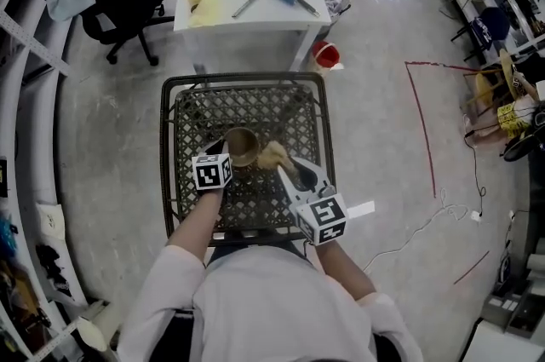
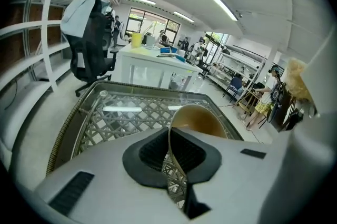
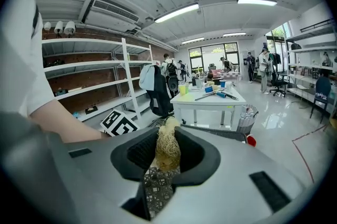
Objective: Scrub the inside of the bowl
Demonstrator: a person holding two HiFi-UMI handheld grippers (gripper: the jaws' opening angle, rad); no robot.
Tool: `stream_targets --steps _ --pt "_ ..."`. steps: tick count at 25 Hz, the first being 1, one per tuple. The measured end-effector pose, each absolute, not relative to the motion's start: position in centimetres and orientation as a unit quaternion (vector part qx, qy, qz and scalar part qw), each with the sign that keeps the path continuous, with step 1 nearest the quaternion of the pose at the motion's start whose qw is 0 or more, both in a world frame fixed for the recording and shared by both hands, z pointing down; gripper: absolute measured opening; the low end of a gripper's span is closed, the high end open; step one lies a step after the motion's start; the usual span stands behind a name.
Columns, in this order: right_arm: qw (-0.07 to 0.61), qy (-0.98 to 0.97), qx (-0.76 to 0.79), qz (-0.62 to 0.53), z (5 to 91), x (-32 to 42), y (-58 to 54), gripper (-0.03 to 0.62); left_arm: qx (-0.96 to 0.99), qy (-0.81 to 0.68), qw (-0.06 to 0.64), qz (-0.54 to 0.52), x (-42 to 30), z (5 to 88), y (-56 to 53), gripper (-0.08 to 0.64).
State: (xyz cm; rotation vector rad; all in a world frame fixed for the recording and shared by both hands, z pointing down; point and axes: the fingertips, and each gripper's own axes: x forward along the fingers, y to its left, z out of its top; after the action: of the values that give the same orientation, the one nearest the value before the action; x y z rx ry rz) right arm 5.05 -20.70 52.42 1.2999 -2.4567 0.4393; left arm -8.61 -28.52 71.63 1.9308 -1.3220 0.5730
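bowl: brown bowl point(image 1: 242, 147), middle of the wicker desk point(image 1: 168, 181)
left hand-held gripper point(image 1: 230, 163): clamped tight on the bowl's near rim
right hand-held gripper point(image 1: 287, 170): pinching a straw-coloured scrubber point(image 1: 272, 154)
key bit: the scrubber's just right of the bowl's mouth, so I'd guess it goes left and in

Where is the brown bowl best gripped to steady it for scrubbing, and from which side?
Grip the thin rim wall on the person's near-left side, one jaw inside, one outside. The bowl looks too wide to span. The left gripper clamps it that way, leaving the mouth free for the scrubber.
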Motion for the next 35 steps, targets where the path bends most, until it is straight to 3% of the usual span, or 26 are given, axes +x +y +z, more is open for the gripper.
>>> stream_targets --steps 18,35 --pt "0.179 -0.850 0.459 0.183 55.0 6.1 -20.2 0.100 0.704 -0.518 0.443 0.200 -7.8 77.9 -28.8 0.043" --pt "0.181 -0.851 0.454 0.193 55.8 6.1 -20.0 0.100 0.689 -0.522 0.468 0.184 -7.9 79.0 -29.1 0.043"
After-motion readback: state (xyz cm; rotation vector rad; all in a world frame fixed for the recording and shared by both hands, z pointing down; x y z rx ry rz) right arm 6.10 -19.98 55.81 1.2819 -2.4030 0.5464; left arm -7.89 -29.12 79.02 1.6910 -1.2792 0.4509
